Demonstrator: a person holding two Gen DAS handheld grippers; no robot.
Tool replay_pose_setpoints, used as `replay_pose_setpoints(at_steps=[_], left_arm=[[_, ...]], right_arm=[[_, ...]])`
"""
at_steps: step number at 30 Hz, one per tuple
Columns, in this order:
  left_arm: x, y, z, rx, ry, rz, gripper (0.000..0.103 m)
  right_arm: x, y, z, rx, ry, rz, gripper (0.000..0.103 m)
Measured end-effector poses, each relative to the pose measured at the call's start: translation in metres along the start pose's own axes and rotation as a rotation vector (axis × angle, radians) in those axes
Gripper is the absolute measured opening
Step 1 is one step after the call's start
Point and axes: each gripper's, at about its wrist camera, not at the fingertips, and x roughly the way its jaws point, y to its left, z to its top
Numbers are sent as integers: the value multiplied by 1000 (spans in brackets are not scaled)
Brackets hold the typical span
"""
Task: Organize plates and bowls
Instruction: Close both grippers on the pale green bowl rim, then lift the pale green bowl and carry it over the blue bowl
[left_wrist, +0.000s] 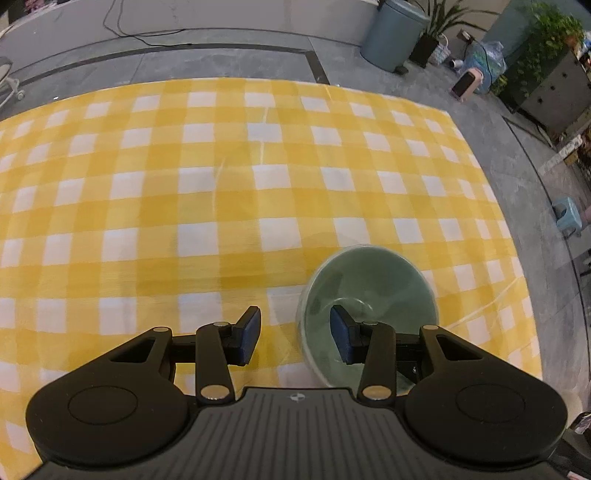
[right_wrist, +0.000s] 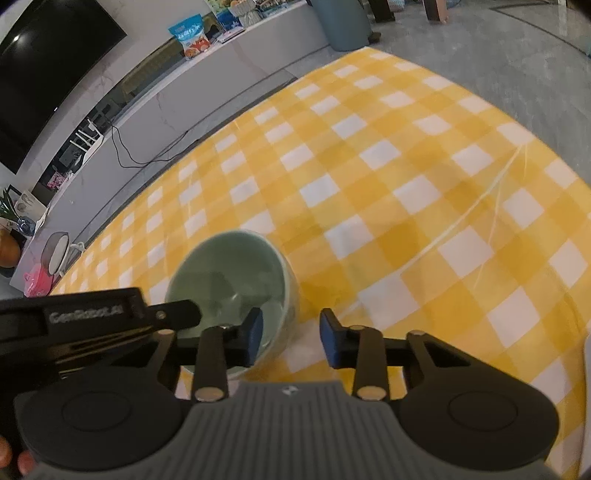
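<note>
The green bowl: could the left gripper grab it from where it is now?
Probably yes. The left gripper already straddles the bowl's rim, one finger inside and one outside, jaws apart. Nothing lies between them but the wall. The right gripper straddles the opposite rim.

1. One pale green bowl (left_wrist: 369, 291) on the table.
2. One yellow-and-white checked tablecloth (left_wrist: 221, 184).
3. Two grippers: the left gripper (left_wrist: 295, 334) and the right gripper (right_wrist: 291, 341).
4. One blue-grey bin (left_wrist: 395, 33) on the floor.
5. One small teal stool (left_wrist: 567, 216).
</note>
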Motion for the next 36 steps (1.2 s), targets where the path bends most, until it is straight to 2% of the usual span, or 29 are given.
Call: replay_pose_setpoints(at_steps=[1, 9, 12, 14, 22, 28, 36], left_arm=[[3, -2, 1, 8, 4, 7, 49], [17, -3, 2, -9, 48, 45, 26], [17, -1, 1, -25, 48, 21, 16], [16, -3, 0, -17, 42, 19, 12], [10, -9, -1, -5, 44, 28, 9], [-13, -5, -4, 0, 14, 20, 9], [-65, -6, -18, -6, -60, 39, 9]], right_arm=[[1, -1, 0, 6, 2, 2, 33], [10, -5, 0, 39, 19, 31, 33], [13, -6, 1, 53, 29, 45, 28], [15, -8, 2, 88, 41, 75, 20], [11, -11, 3, 129, 47, 68, 16], [-3, -7, 3, 122, 49, 120, 15], [-35, 6, -5, 94, 34, 220, 14]])
